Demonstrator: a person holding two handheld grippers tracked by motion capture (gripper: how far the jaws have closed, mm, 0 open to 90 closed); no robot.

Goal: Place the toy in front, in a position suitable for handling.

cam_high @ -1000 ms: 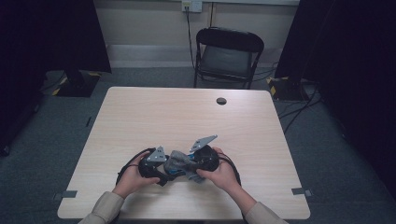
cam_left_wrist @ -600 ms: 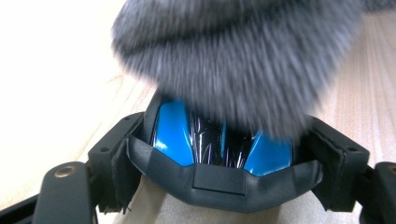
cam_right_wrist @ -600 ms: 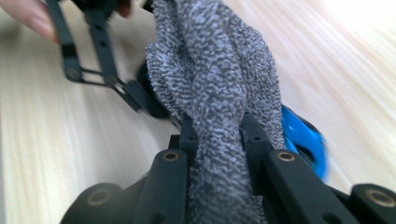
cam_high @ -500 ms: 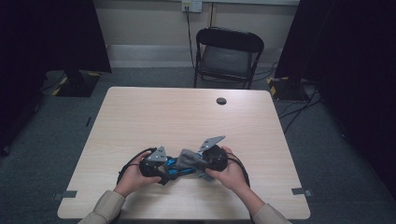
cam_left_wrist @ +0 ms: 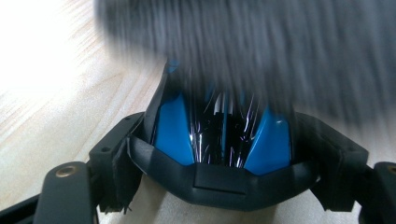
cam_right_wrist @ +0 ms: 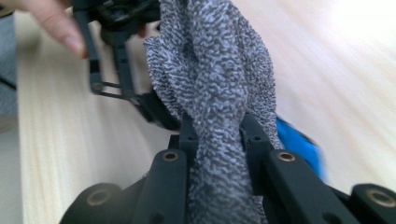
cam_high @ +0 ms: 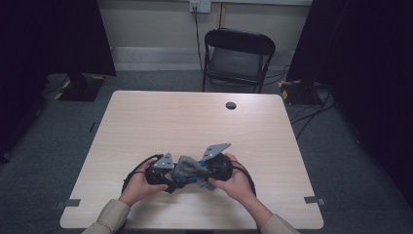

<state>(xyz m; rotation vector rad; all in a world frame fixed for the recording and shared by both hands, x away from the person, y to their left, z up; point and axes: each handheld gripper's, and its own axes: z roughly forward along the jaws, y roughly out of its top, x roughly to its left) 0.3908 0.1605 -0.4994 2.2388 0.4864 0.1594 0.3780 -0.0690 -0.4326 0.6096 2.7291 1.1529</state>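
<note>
Between tools, cloth [cam_high: 187, 167] seemingly crosswise

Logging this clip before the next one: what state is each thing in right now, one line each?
Grey cloth: bunched, lifted between both grippers near the table's front edge.
Right gripper: shut on the grey cloth.
Left gripper: fingers part-closed around a blue and black thing; grip unclear through blur.
Blue and black thing: between the left fingers, under the cloth.
Folding chair: unfolded, unoccupied, behind the table.
Table: round grommet hole near its far edge.

A black folding chair [cam_high: 237, 56] stands beyond the table [cam_high: 195, 122].
</note>
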